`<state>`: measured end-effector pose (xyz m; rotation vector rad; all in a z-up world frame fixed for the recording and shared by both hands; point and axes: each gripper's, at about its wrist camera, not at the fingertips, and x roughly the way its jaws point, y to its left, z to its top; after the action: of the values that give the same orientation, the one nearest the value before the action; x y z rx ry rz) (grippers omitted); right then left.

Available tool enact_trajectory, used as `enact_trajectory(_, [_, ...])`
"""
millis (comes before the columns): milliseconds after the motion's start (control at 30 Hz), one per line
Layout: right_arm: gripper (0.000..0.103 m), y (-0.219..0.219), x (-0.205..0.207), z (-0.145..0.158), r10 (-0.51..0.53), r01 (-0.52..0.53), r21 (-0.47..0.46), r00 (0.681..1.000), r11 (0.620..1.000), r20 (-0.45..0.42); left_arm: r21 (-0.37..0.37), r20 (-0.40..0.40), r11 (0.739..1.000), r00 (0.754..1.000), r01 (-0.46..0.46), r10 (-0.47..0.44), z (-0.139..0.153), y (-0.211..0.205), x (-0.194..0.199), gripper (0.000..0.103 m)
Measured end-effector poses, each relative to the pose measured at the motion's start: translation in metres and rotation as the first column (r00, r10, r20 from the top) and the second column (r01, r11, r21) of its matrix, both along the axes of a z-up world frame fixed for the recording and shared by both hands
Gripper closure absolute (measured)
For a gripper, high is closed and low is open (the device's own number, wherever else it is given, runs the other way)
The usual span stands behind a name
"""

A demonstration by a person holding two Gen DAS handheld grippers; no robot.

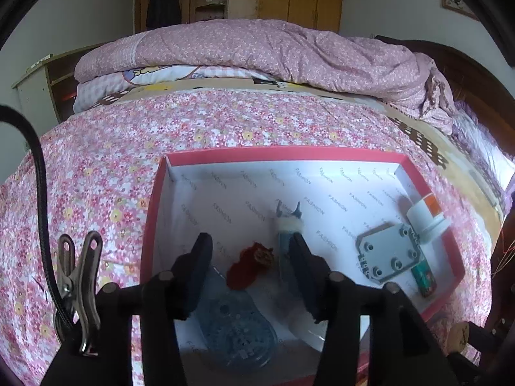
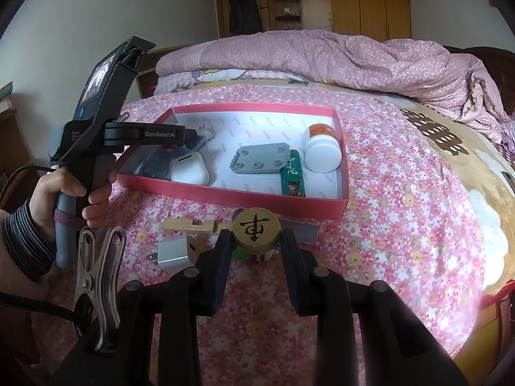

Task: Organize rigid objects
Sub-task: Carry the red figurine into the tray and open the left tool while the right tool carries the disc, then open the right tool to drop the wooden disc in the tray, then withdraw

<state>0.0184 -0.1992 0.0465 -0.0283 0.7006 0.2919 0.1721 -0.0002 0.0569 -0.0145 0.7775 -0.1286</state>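
A red box (image 1: 151,212) with a white lining lies on the flowered bedspread. In it are a grey plate with holes (image 1: 389,254), a white jar with an orange cap (image 1: 425,218), a green pack (image 1: 425,278), a red fuzzy piece (image 1: 251,263), a small blue and white figure (image 1: 286,225) and a translucent blue case (image 1: 231,325). My left gripper (image 1: 249,241) hangs open over the box's left part, with the red piece lying loose below its jaws. In the right wrist view my right gripper (image 2: 256,241) is shut on a round wooden disc (image 2: 256,226) with a dark character, just in front of the box (image 2: 225,193).
On the bedspread in front of the box lie a wooden key-shaped piece (image 2: 190,226), a white plug (image 2: 173,252) and a green bit (image 2: 241,254) under the disc. A white earbud case (image 2: 188,170) sits in the box. A folded pink quilt (image 2: 322,61) fills the back.
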Motion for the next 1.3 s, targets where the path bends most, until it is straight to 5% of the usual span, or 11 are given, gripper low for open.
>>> enact_trajectory(833, [0.071,-0.014,0.073,0.015,-0.087,0.087,-0.028,0.996,0.996,-0.004,-0.024,0.023,1.0,1.0,0.015,-0.014,0.014,-0.006,-0.047,0.05])
enact_trajectory(1300, [0.071,-0.016,0.082,0.012,-0.086,0.086,-0.014,0.996,0.996,-0.018,-0.036,0.011,0.999,1.0,0.021,-0.021,0.013,-0.008,-0.052,0.05])
